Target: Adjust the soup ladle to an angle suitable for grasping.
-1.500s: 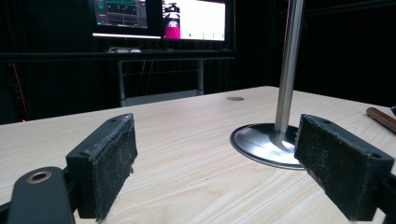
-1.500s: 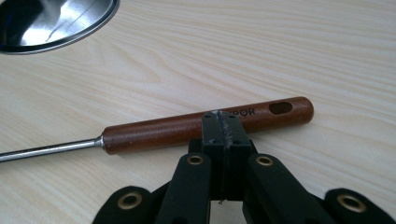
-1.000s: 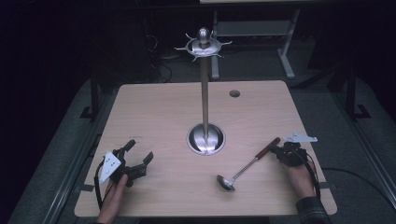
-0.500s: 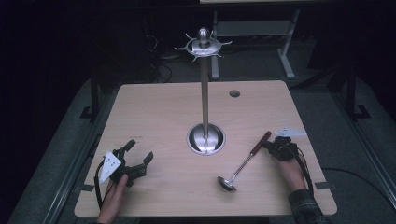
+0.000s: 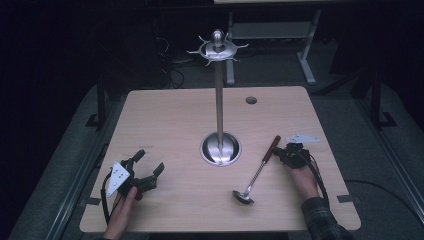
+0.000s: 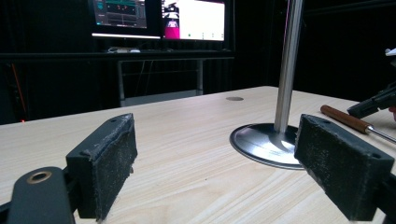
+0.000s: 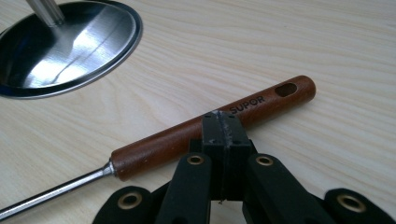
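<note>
While the bench (image 5: 165,120) carries the tall steel rack (image 5: 219,100) at its middle, the ladle (image 5: 256,172) lies flat to the right of the rack's base, nothing yet hung on the hooks. The left tool (image 5: 142,172) rests near-left, jaws spread and empty. The right tool (image 7: 219,135) meets the ladle's wooden handle with jaws pressed together, seemingly against it, not around it; lifting and hanging remain.
</note>
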{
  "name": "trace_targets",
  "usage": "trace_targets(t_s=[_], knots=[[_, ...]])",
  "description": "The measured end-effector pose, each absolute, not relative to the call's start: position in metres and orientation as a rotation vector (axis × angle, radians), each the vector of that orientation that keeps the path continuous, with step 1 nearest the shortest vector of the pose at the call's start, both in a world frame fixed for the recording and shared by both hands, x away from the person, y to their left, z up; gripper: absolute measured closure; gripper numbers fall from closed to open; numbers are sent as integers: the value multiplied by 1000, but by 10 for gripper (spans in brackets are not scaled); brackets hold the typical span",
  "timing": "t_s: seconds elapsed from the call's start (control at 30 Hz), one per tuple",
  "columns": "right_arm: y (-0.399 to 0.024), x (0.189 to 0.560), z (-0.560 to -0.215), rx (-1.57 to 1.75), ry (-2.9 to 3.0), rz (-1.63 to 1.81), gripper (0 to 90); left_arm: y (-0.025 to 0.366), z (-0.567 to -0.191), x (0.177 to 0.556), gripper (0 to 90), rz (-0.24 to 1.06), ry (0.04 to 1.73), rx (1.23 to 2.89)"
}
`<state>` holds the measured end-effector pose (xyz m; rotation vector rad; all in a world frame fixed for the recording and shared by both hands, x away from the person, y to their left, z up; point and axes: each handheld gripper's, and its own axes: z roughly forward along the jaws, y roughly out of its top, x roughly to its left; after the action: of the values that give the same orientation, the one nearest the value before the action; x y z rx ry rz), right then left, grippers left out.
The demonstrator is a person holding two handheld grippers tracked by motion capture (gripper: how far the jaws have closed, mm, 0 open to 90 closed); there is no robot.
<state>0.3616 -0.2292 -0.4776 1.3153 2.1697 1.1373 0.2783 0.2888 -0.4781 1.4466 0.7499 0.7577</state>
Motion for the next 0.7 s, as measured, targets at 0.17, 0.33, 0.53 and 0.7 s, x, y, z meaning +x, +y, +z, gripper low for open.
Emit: trace_targets(t_s=[0.17,0.33,0.53,0.7], knots=[[-226,362,-478,1300,2187,1152,896,289,-478,278,125,757,751,1446],[-223,362,-478,1293,2201,1166,896,289,-478,278,125,758,751,1447],[-215,362,-475,1261,2227,1177,896,289,-478,278,125,758,749,1447],[-205,365,-474,1238,2251,1181,896,289,-478,278,125,758,749,1447]])
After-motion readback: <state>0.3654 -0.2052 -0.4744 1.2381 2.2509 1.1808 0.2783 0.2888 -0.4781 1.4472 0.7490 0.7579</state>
